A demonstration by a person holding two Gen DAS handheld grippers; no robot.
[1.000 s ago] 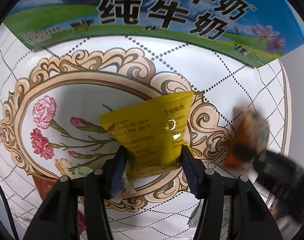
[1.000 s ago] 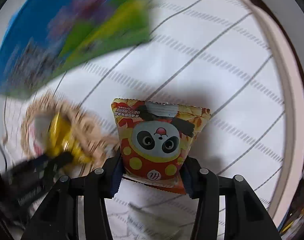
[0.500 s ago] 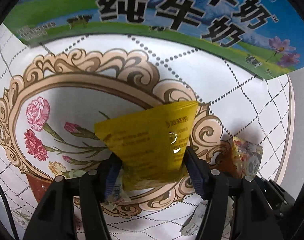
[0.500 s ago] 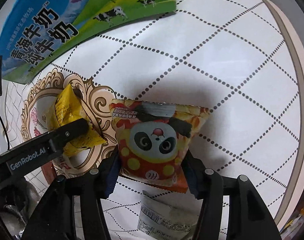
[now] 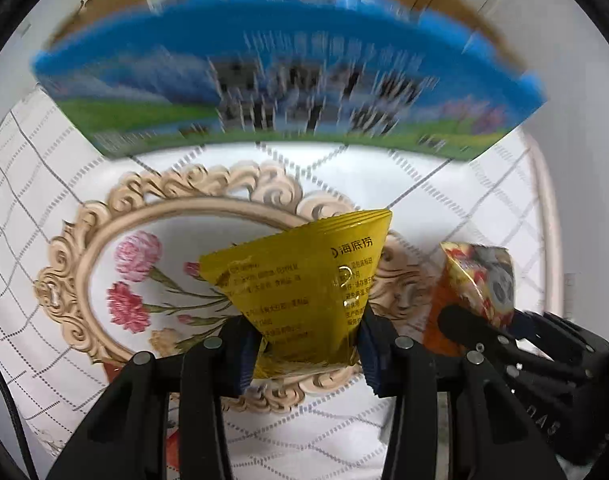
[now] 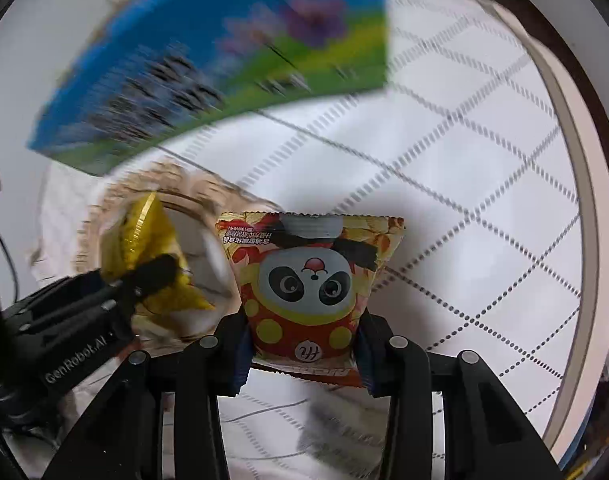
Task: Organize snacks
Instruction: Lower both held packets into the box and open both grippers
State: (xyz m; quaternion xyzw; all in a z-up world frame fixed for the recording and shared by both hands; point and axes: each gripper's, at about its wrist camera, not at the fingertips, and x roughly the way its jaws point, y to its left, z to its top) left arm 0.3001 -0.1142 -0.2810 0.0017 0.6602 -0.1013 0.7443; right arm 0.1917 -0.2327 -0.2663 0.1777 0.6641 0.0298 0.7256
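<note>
Rising since a moment ago, both grippers [image 5: 308,354] [image 6: 302,354] clench packets: yellow [image 5: 304,284], panda [image 6: 312,284]; box [image 5: 288,76] (upper frame, blurred) shows its cardboard rim, likely next.

Milk carton [image 5: 288,76] behind both packets; yellow packet [image 5: 304,292] left of panda packet [image 6: 312,284], above tablecloth [image 6: 464,208].

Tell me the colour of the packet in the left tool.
Yellow packet, clearest in the left wrist view.
</note>
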